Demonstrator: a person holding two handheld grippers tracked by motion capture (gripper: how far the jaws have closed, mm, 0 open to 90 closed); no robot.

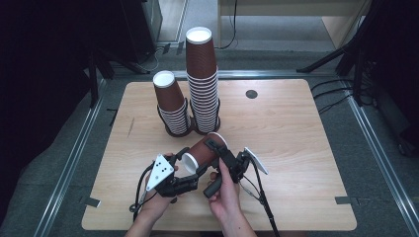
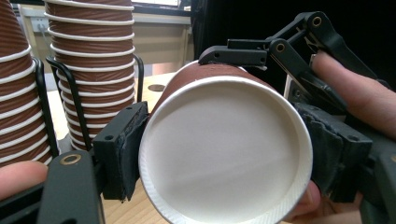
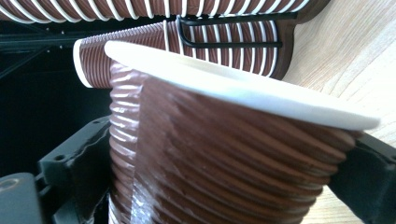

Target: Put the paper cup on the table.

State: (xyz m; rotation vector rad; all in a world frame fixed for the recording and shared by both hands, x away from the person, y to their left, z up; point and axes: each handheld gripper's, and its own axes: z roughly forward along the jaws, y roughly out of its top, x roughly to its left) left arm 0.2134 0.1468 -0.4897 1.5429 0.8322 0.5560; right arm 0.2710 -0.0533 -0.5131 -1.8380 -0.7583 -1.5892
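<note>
Above the near middle of the desk [image 1: 296,148], a single brown cup [image 1: 203,151] is being held on its side, clear of the wood, between both grippers. The left gripper [image 1: 189,168] is gripping the cup at its open-mouth end, jaws clamped on either side of the white rim, as the left gripper view confirms. The right gripper [image 1: 217,148] is clamped on the ribbed body nearer the base; in the right gripper view its jaws are pressing both flanks of the cup [image 3: 224,158].

Progress, as judged: the cup is standing apart from both stacks, so it is either freshly drawn off or waiting to be nested. Placement is not yet done. The tall stack [image 1: 202,84] and the short stack [image 1: 171,103] are sitting upright, mouths down, in black wire holders just behind the cup, near but not touching it.

Condition of the cup: brown paper with spiral ribbing outside, plain white inside, with a rolled white rim [image 2: 224,149]. The mouth is looking round and undented; no crushing is showing under either grip. Whether it is one cup or two nested cannot be told.
</note>
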